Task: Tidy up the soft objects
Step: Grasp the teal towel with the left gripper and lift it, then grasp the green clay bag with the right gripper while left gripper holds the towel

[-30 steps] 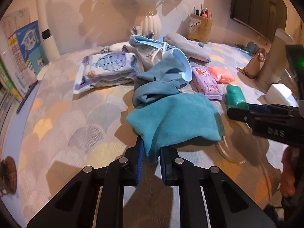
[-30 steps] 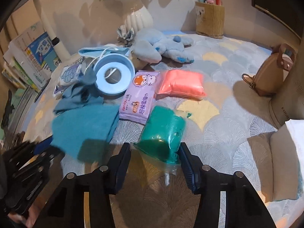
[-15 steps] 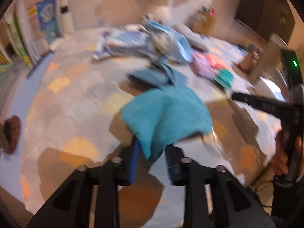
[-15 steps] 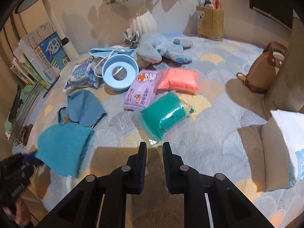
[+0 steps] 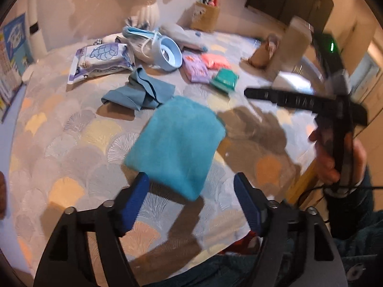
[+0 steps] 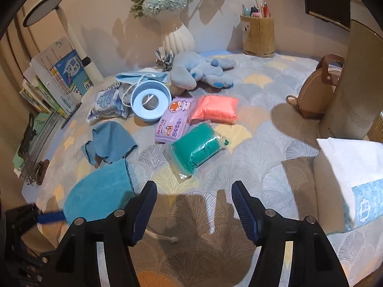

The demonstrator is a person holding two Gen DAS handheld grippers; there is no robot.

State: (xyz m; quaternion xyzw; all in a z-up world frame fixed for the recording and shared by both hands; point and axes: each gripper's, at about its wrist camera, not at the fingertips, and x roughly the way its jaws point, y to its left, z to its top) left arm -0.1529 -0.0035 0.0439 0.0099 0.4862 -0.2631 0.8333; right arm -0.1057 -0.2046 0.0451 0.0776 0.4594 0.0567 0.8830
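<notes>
Teal towel (image 5: 177, 143) is my landmark, lying flat on the scallop-patterned tablecloth (image 5: 71, 143) near the front edge. My left gripper (image 5: 191, 193) has its jaws spread wide and grips nothing; the towel's near end lies between the blue pads (image 5: 132, 203), and I cannot tell whether either pad touches it. Left of the towel and further back I see a white and purple wipes pack (image 5: 101, 61). Just behind the towel sits a crumpled grey-blue cloth (image 5: 138, 92), close to it but apart. Behind that cloth a light blue ring-shaped bowl (image 6: 150, 100) rests among face masks (image 6: 141, 76), and a pale blue plush toy (image 6: 203, 71) lies further back by the white vase (image 6: 178, 39).

Right of the towel, well apart from it, come a purple wipes pack (image 6: 173, 122), a pink soft pack (image 6: 215, 110) and a green soft pack (image 6: 198, 147) in clear wrap, the three side by side. My right gripper (image 6: 192, 206) hovers right of the towel with its jaws also wide apart and nothing held; the green pack lies beyond its tips. Furthest right of the towel stand a tan bag (image 6: 316, 95) and a white tissue pack (image 6: 354, 179).
</notes>
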